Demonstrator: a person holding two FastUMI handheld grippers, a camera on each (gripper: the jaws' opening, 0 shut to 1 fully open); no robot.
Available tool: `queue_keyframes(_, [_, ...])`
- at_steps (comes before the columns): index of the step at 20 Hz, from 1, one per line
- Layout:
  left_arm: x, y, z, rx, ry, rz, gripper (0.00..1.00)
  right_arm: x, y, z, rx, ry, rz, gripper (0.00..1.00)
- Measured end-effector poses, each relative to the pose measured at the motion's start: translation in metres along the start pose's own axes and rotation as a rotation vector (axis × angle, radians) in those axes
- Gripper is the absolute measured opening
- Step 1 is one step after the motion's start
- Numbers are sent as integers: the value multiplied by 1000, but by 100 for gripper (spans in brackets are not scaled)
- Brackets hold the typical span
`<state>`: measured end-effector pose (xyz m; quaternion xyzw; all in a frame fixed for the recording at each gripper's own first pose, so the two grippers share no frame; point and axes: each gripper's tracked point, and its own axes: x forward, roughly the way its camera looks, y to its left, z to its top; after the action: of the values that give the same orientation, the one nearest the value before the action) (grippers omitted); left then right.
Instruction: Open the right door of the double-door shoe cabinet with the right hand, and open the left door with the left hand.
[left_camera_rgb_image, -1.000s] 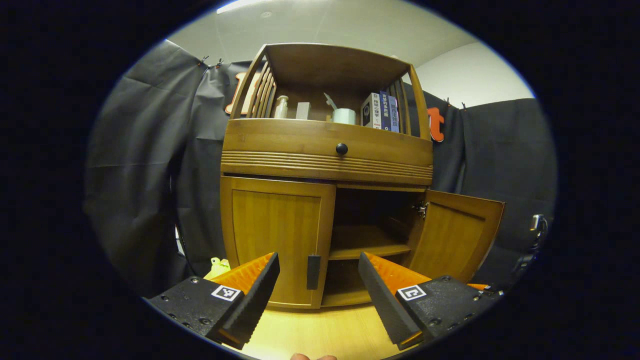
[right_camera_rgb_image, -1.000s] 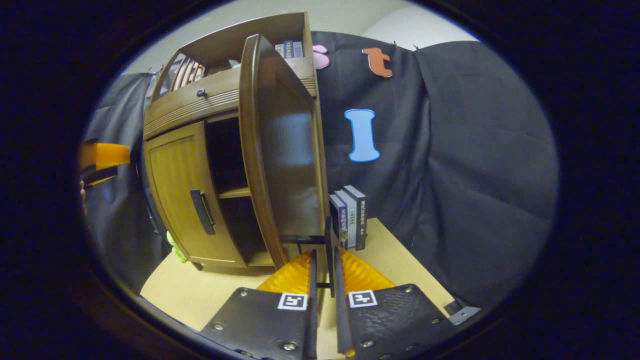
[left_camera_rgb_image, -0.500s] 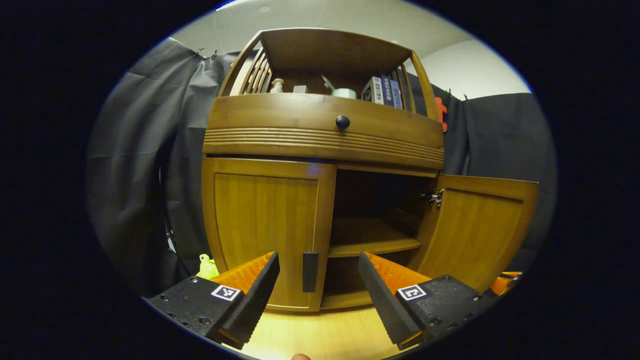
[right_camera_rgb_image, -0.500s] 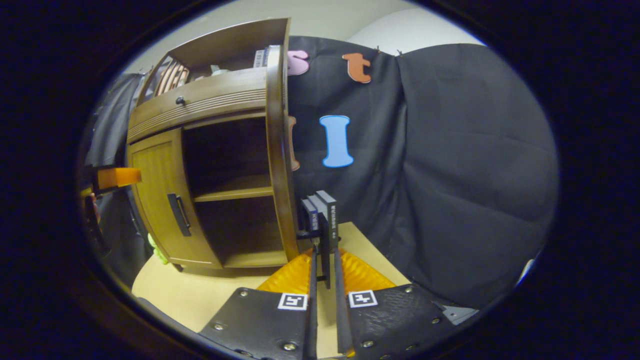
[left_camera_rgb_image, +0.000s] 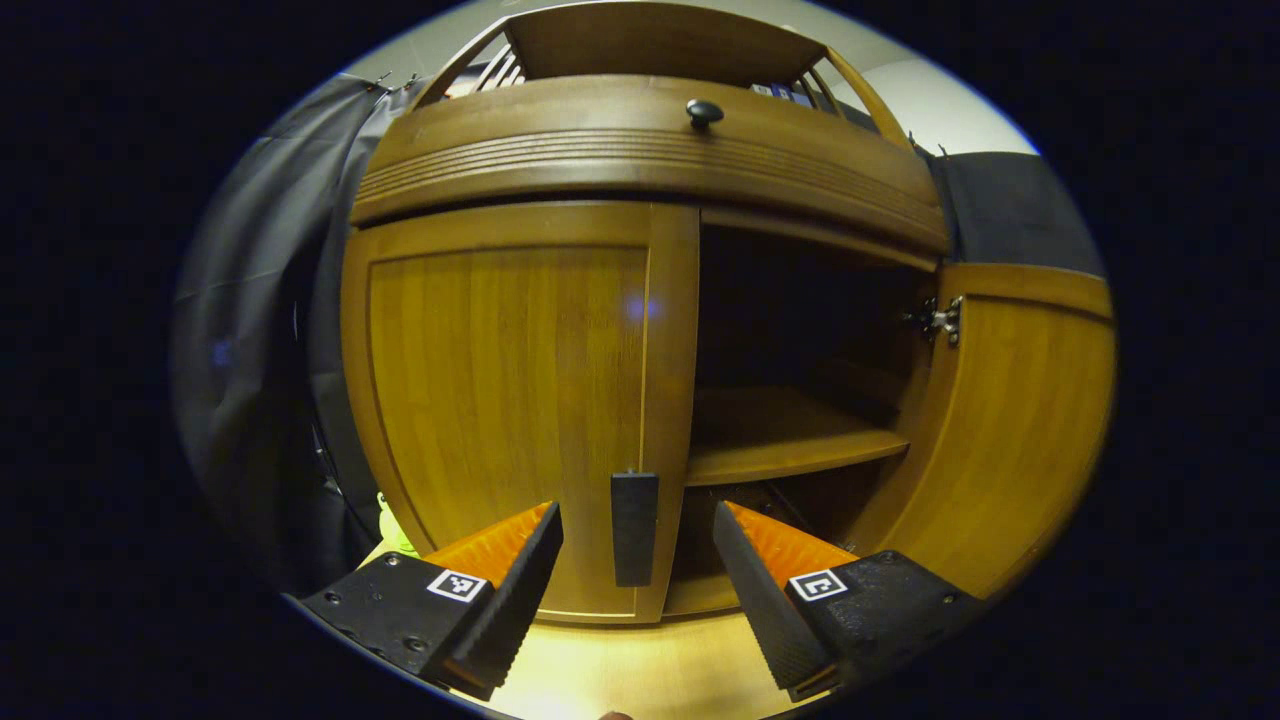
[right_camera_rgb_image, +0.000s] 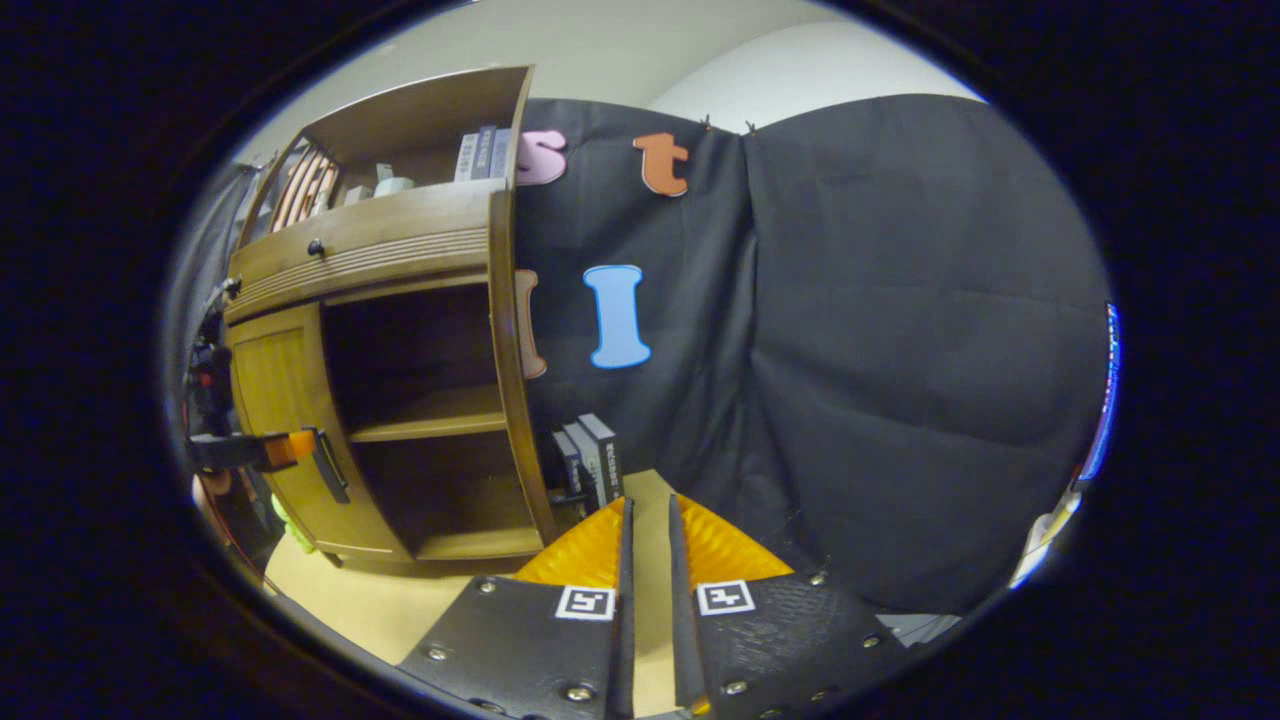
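The wooden shoe cabinet (left_camera_rgb_image: 640, 150) looms close in the left gripper view. Its left door (left_camera_rgb_image: 510, 390) is closed, and the door's black handle (left_camera_rgb_image: 634, 528) stands between the spread fingers of my open left gripper (left_camera_rgb_image: 636, 512), untouched. The right door (left_camera_rgb_image: 1020, 420) is swung wide open, baring the dark inside and a shelf (left_camera_rgb_image: 790, 450). In the right gripper view that door (right_camera_rgb_image: 510, 370) shows edge-on. My right gripper (right_camera_rgb_image: 648, 505) sits back from it over the tabletop, fingers closed to a narrow slit with nothing in it. The left gripper (right_camera_rgb_image: 250, 450) appears there beside the left door.
Three books (right_camera_rgb_image: 590, 460) stand on the tabletop (right_camera_rgb_image: 400, 600) by the cabinet's right side, just beyond my right fingertips. A yellow-green toy (left_camera_rgb_image: 392, 520) lies at the cabinet's left foot. A drawer with a black knob (left_camera_rgb_image: 704, 112) is above the doors.
My left gripper has closed in on the left door until its handle stands between the fingers. My right gripper has come off the right door's handle and drawn back; that door stands wider.
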<state>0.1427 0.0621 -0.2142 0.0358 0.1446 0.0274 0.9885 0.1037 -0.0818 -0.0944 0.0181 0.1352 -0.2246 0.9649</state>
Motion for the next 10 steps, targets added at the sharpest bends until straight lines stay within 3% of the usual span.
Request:
queue_keyframes(5, [42,7,-29,14,42,15,90,-25,-19,48,-16,-97,-56,16])
queue_keyframes(7, [53,10,-35,16,40,21,84,-36,-25,66,-22,-134,-72,16])
queue_keyframes(8, [57,9,-36,12,40,19,83,-39,-25,74,-19,-149,-80,27])
queue_keyframes(10, [62,8,-43,3,54,16,77,-45,-29,84,-13,-176,-92,21])
